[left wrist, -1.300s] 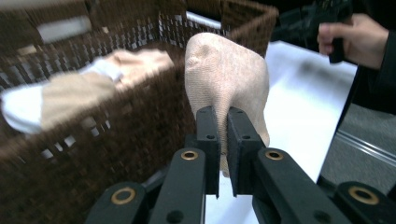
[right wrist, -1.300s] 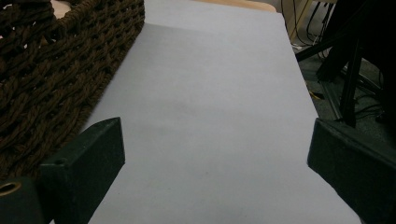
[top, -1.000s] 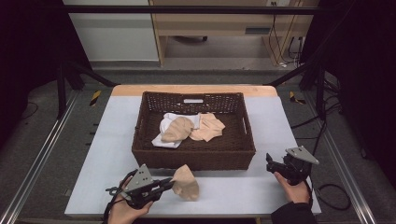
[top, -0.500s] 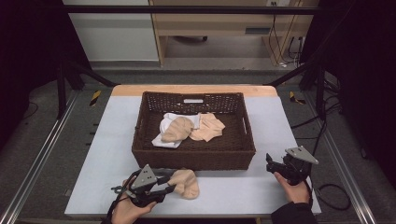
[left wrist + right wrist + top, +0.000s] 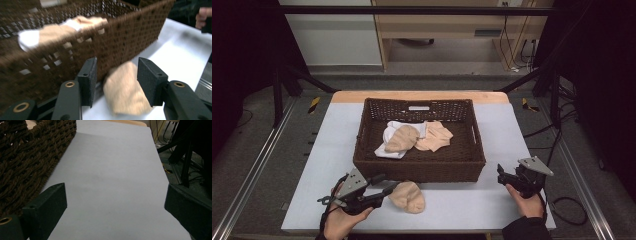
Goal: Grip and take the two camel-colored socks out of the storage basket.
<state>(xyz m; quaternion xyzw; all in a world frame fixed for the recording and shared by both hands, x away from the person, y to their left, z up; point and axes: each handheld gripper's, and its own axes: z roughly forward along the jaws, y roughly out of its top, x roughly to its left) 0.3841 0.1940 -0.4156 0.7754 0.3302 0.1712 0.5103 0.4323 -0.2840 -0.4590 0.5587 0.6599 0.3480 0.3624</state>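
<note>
**Sock before the basket, more socks inside**

On the table (image 5: 512,130) the basket (image 5: 419,170) sits centrally. Inside it lie what seem to be several socks (image 5: 414,137). Just before its near wall lies one sock (image 5: 408,196), between left gripper (image 5: 382,190) and right gripper (image 5: 502,175).

Left tongs (image 5: 388,187), lower left of the high view, have just been opening; right tongs (image 5: 500,173), lower right, gape wide.

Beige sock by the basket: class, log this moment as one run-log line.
left gripper: jaws just opened, sock released | beige sock: on table, before wicker basket | right gripper: open, empty
</note>
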